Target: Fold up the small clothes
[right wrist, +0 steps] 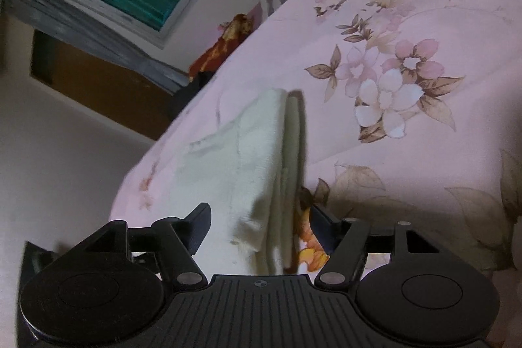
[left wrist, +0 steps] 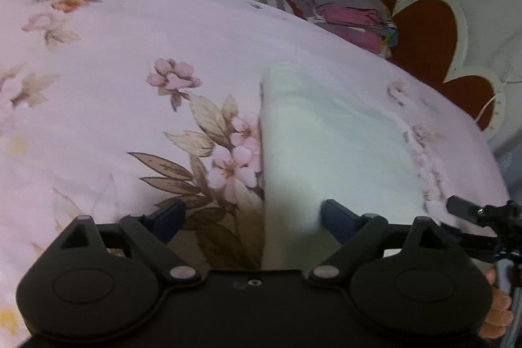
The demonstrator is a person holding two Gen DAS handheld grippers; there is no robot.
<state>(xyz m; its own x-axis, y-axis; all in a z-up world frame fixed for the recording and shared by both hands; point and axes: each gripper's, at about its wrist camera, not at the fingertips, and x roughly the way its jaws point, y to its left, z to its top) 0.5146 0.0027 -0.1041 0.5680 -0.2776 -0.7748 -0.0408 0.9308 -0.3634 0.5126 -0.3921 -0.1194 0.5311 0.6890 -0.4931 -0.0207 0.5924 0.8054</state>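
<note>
A folded white cloth [left wrist: 326, 139], soft and nubby like terry, is lying on a pink bedsheet [left wrist: 130, 31] printed with pale blossoms and brown leaves. In the left wrist view it is filling the centre right of the frame. The left gripper [left wrist: 253, 217] is hovering at the bottom with its dark blue fingers [left wrist: 169, 217] standing wide apart, gripping nothing. In the right wrist view the cloth's stacked layered edge is running down the middle, between the right gripper's [right wrist: 261, 224] spread black fingers [right wrist: 199, 227], which are not pressing it. A stack of folded garments [left wrist: 345, 12], grey and magenta, is sitting at upper right of the left view. No writing is legible.
</note>
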